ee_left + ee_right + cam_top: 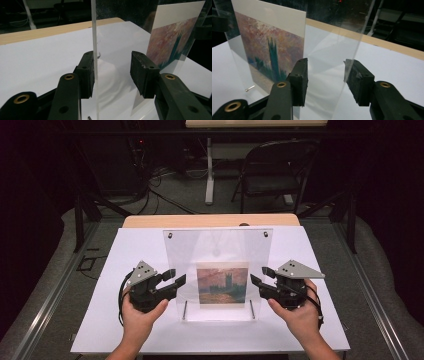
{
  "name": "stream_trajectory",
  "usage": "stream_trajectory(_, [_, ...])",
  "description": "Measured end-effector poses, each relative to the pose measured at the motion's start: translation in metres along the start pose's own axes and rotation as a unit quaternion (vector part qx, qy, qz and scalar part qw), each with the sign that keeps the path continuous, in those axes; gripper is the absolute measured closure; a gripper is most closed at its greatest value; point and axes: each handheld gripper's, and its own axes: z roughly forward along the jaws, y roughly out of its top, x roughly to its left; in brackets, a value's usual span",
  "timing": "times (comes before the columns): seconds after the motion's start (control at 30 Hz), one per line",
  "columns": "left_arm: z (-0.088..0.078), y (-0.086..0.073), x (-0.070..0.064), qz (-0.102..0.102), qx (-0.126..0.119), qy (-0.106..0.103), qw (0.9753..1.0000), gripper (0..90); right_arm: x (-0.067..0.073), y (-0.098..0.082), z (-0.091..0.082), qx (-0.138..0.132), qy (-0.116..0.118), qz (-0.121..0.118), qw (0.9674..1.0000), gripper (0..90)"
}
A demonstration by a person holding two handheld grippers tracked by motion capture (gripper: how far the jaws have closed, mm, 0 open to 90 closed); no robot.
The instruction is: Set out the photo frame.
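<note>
- High view: clear frame (pixel 218 251) upright on the white sheet (pixel 125 250) that covers the table (pixel 150 220); picture (pixel 222 283) of a tower under a reddish sky low in its middle; two small screws (pixel 170 235) at its top corners, two thin pins (pixel 185 310) at its foot; folding chair (pixel 272 170) well behind the table, on the floor.
- Same view, hands: left gripper (pixel 176 279) just beside the frame's left edge, right gripper (pixel 257 276) just beside its right edge; each in one hand, grey plate on top, cable trailing at the wrist.
- Left gripper view: left gripper (pixel 112 70) with jaws apart, frame's edge (pixel 94 37) between them; left pad (pixel 86 72) right against that edge, right pad (pixel 142 72) clear of it; no clamp on the frame; picture (pixel 172 40) seen farther along the pane.
- Right gripper view: right gripper (pixel 325 80) with jaws apart, astride the frame's edge (pixel 359 42); right pad (pixel 358 80) close beside or touching that edge, cannot tell which; left pad (pixel 299 80) clear of it, in front of the pane; picture (pixel 269 47) to the left, one loose pin (pixel 250 88) on the sheet near its foot.
</note>
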Motion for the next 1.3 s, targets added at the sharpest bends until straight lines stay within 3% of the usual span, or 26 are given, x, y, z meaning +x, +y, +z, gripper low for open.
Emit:
stream_trajectory(0.4, [0.003, -0.006, -0.002, 0.005, 0.01, 0.006, 0.9999, 50.4, 0.002, -0.006, 0.0, 0.003, 0.0, -0.003, 1.0, 50.1])
stream_trajectory(0.8, [0.001, -0.013, 0.003, 0.008, 0.018, 0.013, 0.9997, 38.0, -0.003, -0.013, 0.001, 0.002, 0.006, -0.003, 1.0, 36.1])
stream_trajectory(1.13, [-0.014, -0.023, 0.014, 0.002, 0.02, 0.027, 0.9994, 35.0, -0.01, -0.022, -0.007, 0.007, 0.0, 0.0, 1.0, 33.6])
stream_trajectory(1.3, [-0.028, -0.031, 0.023, -0.007, 0.019, 0.039, 0.999, 35.0, -0.018, -0.031, -0.018, 0.006, -0.009, 0.015, 0.9998, 33.6])
